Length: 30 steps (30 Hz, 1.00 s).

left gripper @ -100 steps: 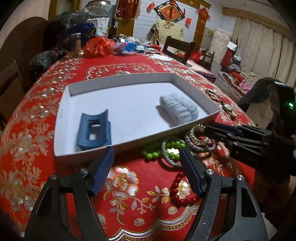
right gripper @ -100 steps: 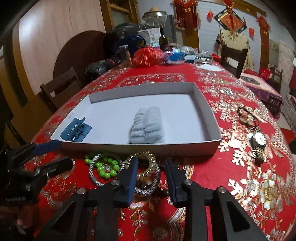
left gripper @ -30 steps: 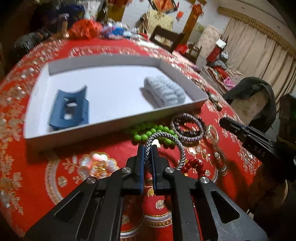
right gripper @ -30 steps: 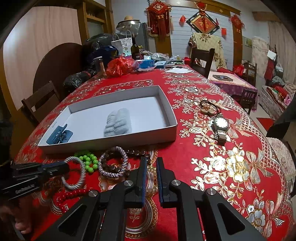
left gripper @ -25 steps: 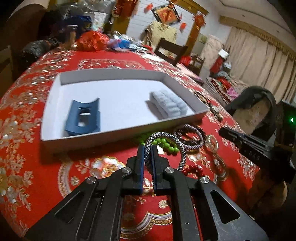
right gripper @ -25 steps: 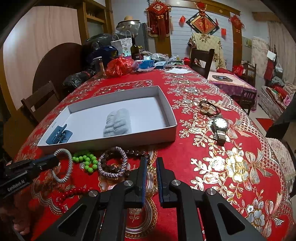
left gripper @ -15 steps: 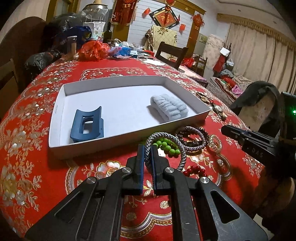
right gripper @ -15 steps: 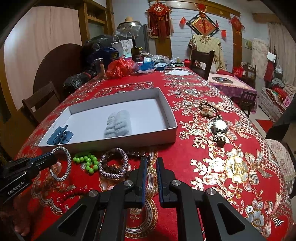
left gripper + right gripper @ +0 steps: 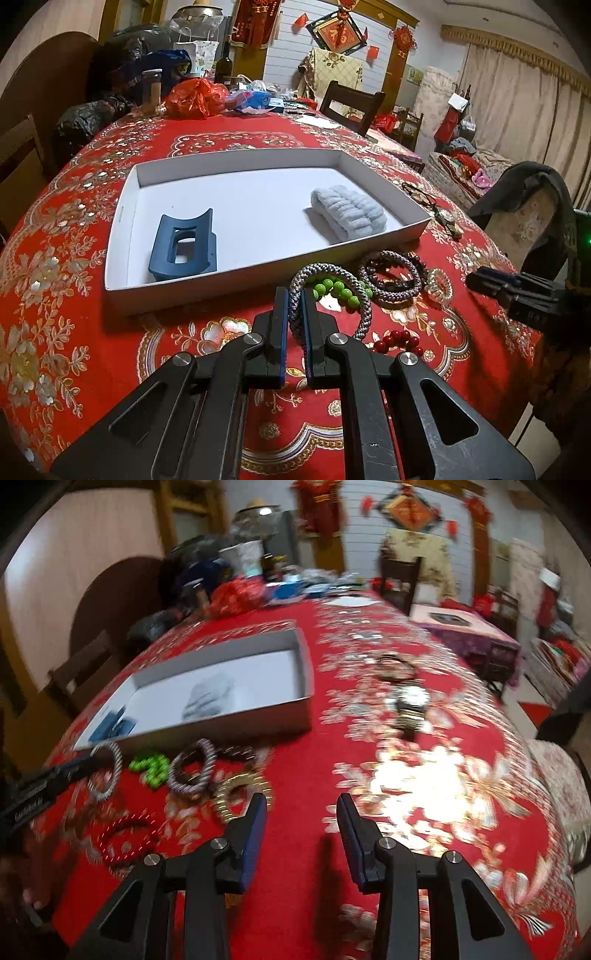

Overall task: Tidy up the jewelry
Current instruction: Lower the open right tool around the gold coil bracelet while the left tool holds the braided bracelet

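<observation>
My left gripper (image 9: 294, 295) is shut on a grey braided bracelet (image 9: 364, 295), lifted just in front of the white tray (image 9: 258, 273). In the tray lie a blue hair claw (image 9: 183, 245) and a pale blue scrunchie (image 9: 349, 212). On the red cloth sit a green bead bracelet (image 9: 338, 288), a purple braided bracelet (image 9: 391, 275), a gold coil bracelet (image 9: 242, 794) and a red bead bracelet (image 9: 125, 836). My right gripper (image 9: 301, 806) has its jaws opening over bare cloth, with nothing between them. A watch (image 9: 410, 705) lies farther right.
Bags, bottles and a red plastic bag (image 9: 195, 98) crowd the table's far end. Dark wooden chairs (image 9: 351, 105) stand around the table. A dark cord bracelet (image 9: 395, 668) lies beyond the watch. A jacket-draped chair (image 9: 532, 214) stands at the right edge.
The left gripper has lifted the grey braided bracelet off the cloth and tilted toward the tray. The right gripper's jaws have parted and it has swung right; its view is blurred.
</observation>
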Tool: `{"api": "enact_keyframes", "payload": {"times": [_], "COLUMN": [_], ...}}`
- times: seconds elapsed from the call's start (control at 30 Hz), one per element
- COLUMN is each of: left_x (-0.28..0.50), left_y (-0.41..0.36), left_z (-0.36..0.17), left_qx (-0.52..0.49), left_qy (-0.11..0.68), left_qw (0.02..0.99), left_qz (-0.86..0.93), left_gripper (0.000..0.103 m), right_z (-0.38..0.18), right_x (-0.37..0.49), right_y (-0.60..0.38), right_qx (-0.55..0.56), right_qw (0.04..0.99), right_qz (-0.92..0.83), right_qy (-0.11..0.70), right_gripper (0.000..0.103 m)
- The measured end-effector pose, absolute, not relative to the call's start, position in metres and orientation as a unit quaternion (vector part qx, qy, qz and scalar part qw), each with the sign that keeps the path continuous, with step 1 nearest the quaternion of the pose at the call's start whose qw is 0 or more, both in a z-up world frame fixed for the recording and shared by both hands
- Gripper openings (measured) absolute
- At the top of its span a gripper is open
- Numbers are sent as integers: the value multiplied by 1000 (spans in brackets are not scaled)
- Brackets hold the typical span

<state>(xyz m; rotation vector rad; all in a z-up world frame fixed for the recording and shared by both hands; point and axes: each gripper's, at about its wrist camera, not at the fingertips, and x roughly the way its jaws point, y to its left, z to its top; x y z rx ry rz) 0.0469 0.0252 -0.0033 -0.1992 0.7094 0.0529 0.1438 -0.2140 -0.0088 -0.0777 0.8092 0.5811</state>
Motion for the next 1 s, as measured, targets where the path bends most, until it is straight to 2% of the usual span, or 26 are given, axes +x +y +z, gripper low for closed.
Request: {"api": "enact_keyframes", "payload": {"times": [0.1,0.17,0.3,0.57,0.63,0.77,1.0], "left_x": [48,48,50,51,51,49,50], "left_y": [26,25,24,23,23,23,23], "left_z": [-5,-5,-6,-6,-6,-6,-7], "left_qx": [-99,-99,-98,-98,-99,-99,-101], "left_qy": [351,351,353,355,355,355,355], "left_qw": [931,931,930,929,929,929,929], "left_qz": [28,29,30,31,32,33,32], "left_gripper": [5,5,5,5,5,5,5], "right_z": [-8,-15,-21,-23,-23,-22,-21], "right_x": [145,154,160,160,160,152,147], "right_y": [-199,-190,-187,-170,-169,-160,-158], "right_qx": [-56,-62,-71,-138,-139,-164,-169], "right_qw": [875,859,848,845,845,844,849], "right_qz": [295,307,308,313,313,320,311], "right_qy": [379,404,425,410,410,399,392], "right_gripper": [36,31,30,30,26,12,9]}}
